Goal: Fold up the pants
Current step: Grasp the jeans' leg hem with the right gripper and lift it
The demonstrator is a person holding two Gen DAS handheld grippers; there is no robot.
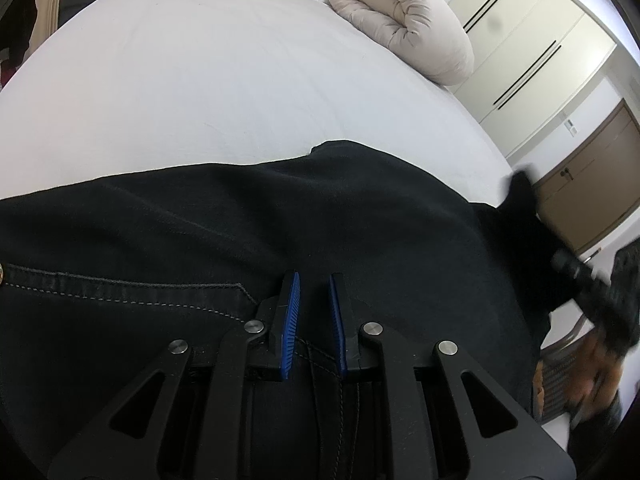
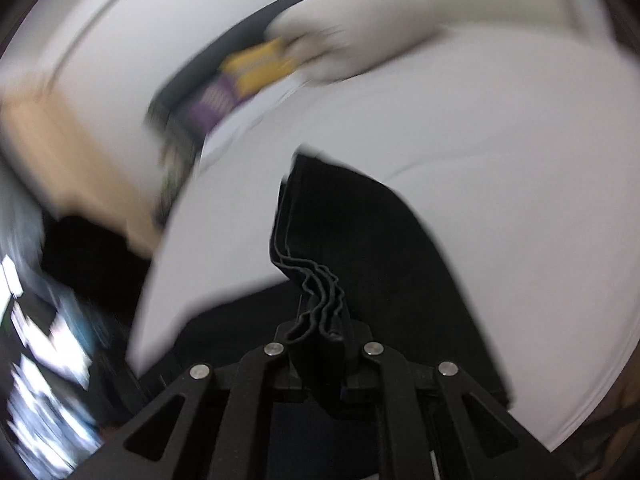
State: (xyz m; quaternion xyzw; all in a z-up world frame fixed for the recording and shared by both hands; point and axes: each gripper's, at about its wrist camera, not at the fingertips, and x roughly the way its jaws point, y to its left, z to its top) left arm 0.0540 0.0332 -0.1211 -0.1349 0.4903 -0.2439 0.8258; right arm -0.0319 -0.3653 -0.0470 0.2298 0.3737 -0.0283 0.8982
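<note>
In the left wrist view, the black jeans (image 1: 280, 220) lay spread across the near edge of the bed (image 1: 220, 80), their stitched pocket seam running toward the left. The left gripper (image 1: 314, 316) rested on the denim with its blue pads nearly together, a seamed fold of the cloth pinched low between them. A rolled beige duvet (image 1: 400, 20) sat at the bed's far right corner. At the right edge the right gripper (image 1: 592, 292) showed only as a blur, carrying a dark flap of cloth.

In the right wrist view, the jaws were clamped on a stacked bundle of hems (image 2: 320, 300), several wavy layers showing above the fingers, with the leg trailing back onto the sheet.

The denim looked thick, limp and moderately heavy; it would likely sag between grips, so hem and waistband edges seemed the best holds.
</note>
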